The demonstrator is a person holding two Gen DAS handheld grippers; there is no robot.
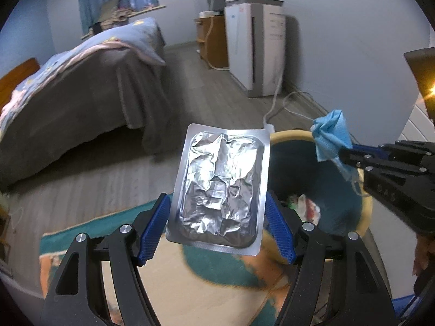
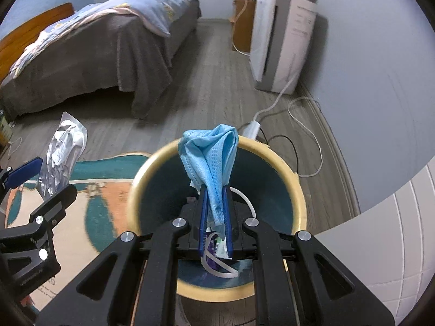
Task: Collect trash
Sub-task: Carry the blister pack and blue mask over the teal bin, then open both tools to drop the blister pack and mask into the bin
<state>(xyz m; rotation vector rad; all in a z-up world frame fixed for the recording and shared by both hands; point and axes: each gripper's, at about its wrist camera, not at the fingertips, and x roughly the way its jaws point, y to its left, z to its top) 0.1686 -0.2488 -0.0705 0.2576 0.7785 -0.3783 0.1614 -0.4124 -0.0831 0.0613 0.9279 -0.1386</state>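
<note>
Upright, the silver foil blister pack (image 1: pixel 220 187) stands long axis vertical, clamped by its side edges in the left gripper (image 1: pixel 217 222) beside the bin (image 2: pixel 296 190). Over that bin, the right gripper (image 2: pixel 215 217) pinches a crumpled blue face mask (image 2: pixel 210 163), peak upward. Only the right wrist view shows its white ear loop (image 2: pixel 217 269); no writing is legible.

No legible text anywhere

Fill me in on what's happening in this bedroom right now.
A person is collecting trash with a handheld gripper in each hand. The left gripper holds a crumpled foil blister pack between its fingers. The right gripper is shut on a blue face mask. The mask hangs over the open mouth of a yellow-rimmed bin that already has rubbish inside; the pack is beside it. Nothing is released yet.
</note>
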